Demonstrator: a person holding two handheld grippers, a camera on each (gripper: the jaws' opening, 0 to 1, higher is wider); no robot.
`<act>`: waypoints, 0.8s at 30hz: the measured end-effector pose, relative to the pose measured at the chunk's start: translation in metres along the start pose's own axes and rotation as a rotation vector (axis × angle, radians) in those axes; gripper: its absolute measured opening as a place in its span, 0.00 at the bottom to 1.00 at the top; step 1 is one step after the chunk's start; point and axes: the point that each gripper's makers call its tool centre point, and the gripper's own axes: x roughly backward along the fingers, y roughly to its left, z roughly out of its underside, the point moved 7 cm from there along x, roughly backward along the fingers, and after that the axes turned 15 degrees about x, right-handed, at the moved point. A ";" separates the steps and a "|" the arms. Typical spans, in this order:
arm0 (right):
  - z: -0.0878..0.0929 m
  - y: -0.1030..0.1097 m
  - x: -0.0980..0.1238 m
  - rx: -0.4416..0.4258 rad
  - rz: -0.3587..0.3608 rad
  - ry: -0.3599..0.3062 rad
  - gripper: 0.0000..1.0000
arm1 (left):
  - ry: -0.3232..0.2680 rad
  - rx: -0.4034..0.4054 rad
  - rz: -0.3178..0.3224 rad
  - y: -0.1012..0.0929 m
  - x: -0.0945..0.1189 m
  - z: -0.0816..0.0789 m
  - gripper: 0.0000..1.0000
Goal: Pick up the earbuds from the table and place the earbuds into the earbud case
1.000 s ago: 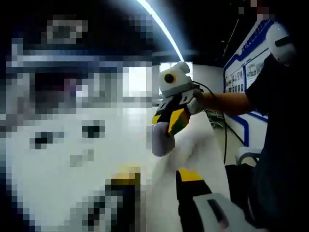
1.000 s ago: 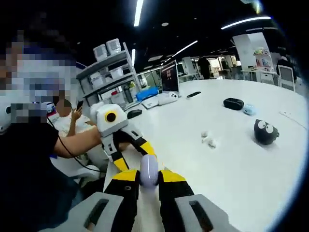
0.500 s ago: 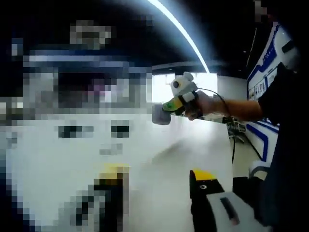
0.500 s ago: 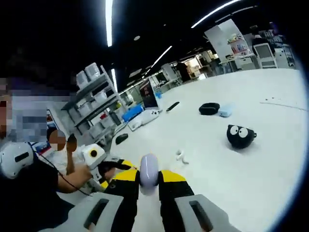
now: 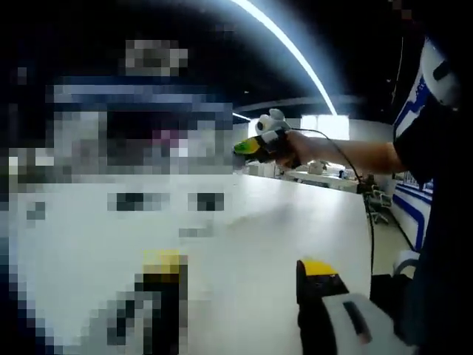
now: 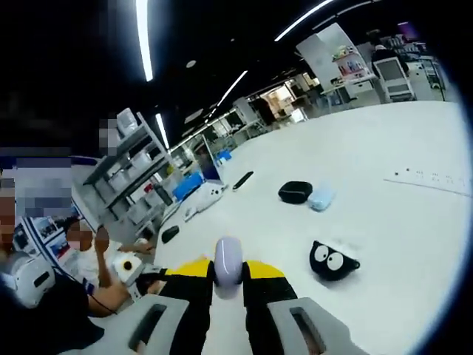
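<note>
Right tool point(image 6: 228, 275) clamped on a small lavender earbud case point(image 6: 228, 260), held above the white table point(image 6: 384, 222). Left tool point(image 5: 236, 277): jaws spread, nothing between them. Earbuds not located on the table. Judgement: the case is light, hard-shelled, smooth, likely to slip; grip across its flat sides. Black cartoon-eyed pouch point(image 6: 331, 261) lies nearby.

On the white bench point(image 6: 384, 140) sits a black round toy with two white eyes point(image 6: 332, 262), and farther off a black pouch point(image 6: 295, 191) touches a pale blue case point(image 6: 322, 198). A metal shelf rack point(image 6: 137, 185) (stacked with white containers) stands beyond the bench edge, near a dark remote point(image 6: 242, 180).
</note>
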 end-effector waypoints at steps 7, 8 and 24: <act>-0.015 -0.041 -0.012 -0.020 0.031 0.017 0.15 | 0.001 0.026 -0.038 0.011 0.011 0.002 0.62; -0.017 -0.049 -0.015 -0.023 0.036 0.027 0.15 | 0.000 0.030 -0.041 0.011 0.013 0.002 0.62; -0.022 -0.138 -0.048 -0.103 0.103 0.099 0.15 | -0.010 0.077 -0.044 0.015 0.010 0.007 0.61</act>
